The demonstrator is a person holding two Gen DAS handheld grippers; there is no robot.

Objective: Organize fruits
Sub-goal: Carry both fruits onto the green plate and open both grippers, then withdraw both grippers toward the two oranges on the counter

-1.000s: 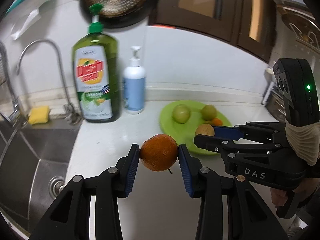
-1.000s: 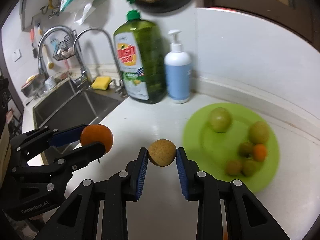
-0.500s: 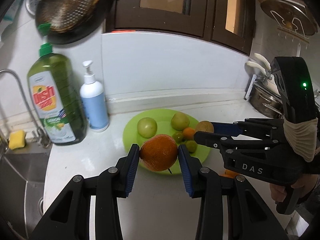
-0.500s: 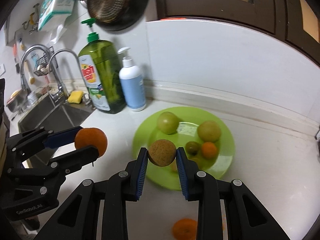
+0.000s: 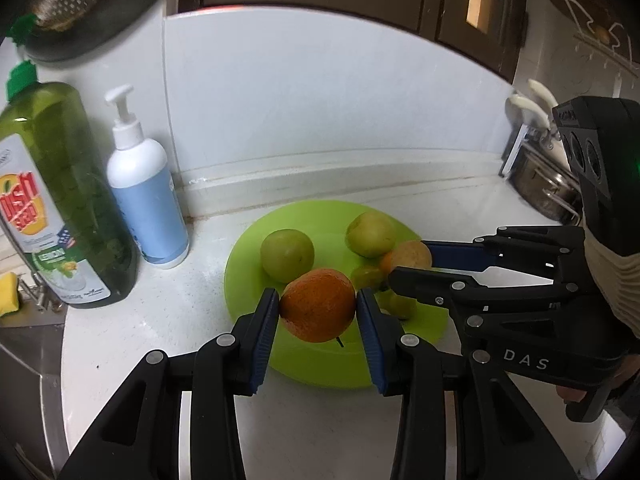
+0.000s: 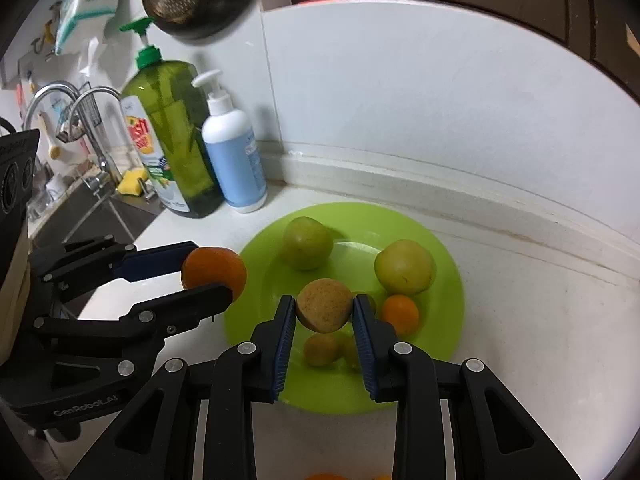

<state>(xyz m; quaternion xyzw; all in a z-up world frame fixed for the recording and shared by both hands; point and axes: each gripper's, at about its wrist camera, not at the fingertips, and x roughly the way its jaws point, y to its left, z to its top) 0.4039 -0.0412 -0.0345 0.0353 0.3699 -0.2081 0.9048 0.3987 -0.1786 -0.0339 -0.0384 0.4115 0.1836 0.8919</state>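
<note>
My left gripper (image 5: 317, 312) is shut on an orange (image 5: 318, 305) and holds it above the near left part of a green plate (image 5: 256, 240). My right gripper (image 6: 324, 312) is shut on a tan round fruit (image 6: 325, 303) above the plate's (image 6: 444, 252) middle. In the right wrist view the left gripper (image 6: 208, 276) with the orange (image 6: 214, 270) is over the plate's left rim. On the plate lie two green apples (image 6: 307, 243) (image 6: 404, 267), a small orange fruit (image 6: 399, 313) and some small green fruits (image 6: 322, 349).
A green dish soap bottle (image 5: 60, 200) and a white-blue pump bottle (image 5: 146, 196) stand left of the plate by the wall. A sink (image 6: 80, 216) with taps and a yellow sponge (image 6: 132, 180) lies further left. Orange fruit bits (image 6: 332, 476) show at the near edge. A metal pot (image 5: 548, 188) stands far right.
Both grippers have moved right and forward with their fruits, from over the bare counter to above the plate. The bottles have slid leftward in both views.
</note>
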